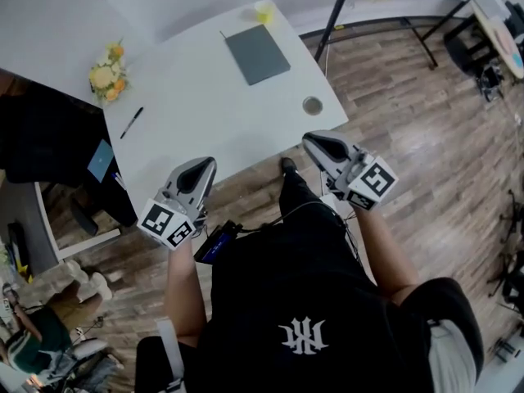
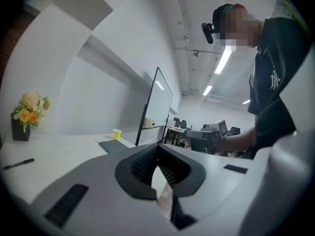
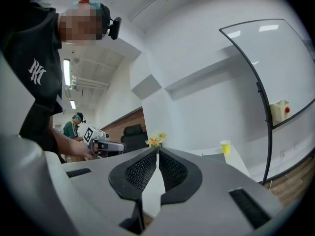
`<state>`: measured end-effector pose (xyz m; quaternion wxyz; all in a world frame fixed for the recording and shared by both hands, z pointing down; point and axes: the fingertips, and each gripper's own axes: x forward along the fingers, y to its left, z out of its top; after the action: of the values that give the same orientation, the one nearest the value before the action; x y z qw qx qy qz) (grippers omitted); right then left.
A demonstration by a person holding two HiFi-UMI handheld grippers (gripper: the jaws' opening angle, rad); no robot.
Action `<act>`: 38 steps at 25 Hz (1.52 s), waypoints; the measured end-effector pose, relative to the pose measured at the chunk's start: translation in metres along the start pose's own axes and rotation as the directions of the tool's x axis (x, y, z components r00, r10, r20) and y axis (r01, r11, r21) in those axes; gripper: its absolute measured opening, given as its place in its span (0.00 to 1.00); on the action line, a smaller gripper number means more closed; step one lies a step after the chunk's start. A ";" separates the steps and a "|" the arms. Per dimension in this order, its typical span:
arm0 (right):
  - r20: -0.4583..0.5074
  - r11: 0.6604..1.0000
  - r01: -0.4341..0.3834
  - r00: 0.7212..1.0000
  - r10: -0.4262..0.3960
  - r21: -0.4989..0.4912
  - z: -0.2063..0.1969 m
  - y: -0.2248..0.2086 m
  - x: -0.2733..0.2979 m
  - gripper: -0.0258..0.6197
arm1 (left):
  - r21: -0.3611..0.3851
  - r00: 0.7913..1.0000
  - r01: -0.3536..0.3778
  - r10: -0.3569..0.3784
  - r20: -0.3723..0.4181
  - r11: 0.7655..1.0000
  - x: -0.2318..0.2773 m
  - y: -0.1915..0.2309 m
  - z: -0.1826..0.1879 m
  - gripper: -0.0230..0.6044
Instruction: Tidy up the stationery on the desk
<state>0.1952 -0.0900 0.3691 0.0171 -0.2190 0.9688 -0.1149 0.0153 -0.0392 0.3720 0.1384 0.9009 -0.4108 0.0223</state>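
The left gripper [image 1: 201,167] and right gripper [image 1: 316,142] – both closed, empty – hover at the lower counter [image 1: 205,97] edge (a pen [image 1: 132,122] lies at frame left).

This looks like an open-plan office or training room. A white surface [image 1: 205,97] with a round cable port [image 1: 312,105] carries a pen [image 1: 131,122], a grey notebook [image 1: 257,53], a yellow cup [image 1: 264,11] and a small bunch of flowers [image 1: 107,74]. The floor [image 1: 409,113] is wood-look planking. A board [image 2: 158,102] on a black stand rises just beside the surface, strip lights [image 2: 224,60] run along the ceiling, and a black office chair [image 3: 134,132] sits by the far wall.
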 end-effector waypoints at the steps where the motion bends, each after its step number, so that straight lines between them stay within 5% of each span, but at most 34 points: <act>1: 0.000 1.000 -0.016 1.000 0.016 0.001 0.005 -0.011 0.006 0.10 | -0.007 1.000 -0.013 0.013 -0.003 1.000 0.009 0.006 0.003 0.04; 14: -0.115 0.995 -0.098 0.989 0.096 -0.009 0.038 -0.169 0.084 0.11 | -0.103 0.984 -0.148 0.135 -0.116 0.984 0.121 0.087 0.025 0.04; 31: -0.321 0.984 -0.082 0.938 0.129 0.157 -0.031 -0.307 0.201 0.12 | -0.279 0.930 -0.290 0.200 -0.309 0.916 0.234 0.224 -0.023 0.04; 34: -0.384 0.982 -0.062 0.914 0.127 0.177 -0.054 -0.320 0.212 0.23 | -0.304 0.915 -0.314 0.202 -0.348 0.899 0.252 0.247 -0.042 0.04; 38: -0.479 0.980 -0.004 0.872 0.102 0.200 -0.087 -0.335 0.220 0.24 | -0.340 0.897 -0.338 0.191 -0.399 0.877 0.268 0.270 -0.068 0.05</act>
<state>0.1302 -0.4595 0.5345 -0.2027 -0.1537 0.9318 -0.2590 -0.0044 -0.3864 0.5409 0.3871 0.7682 -0.4960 0.1181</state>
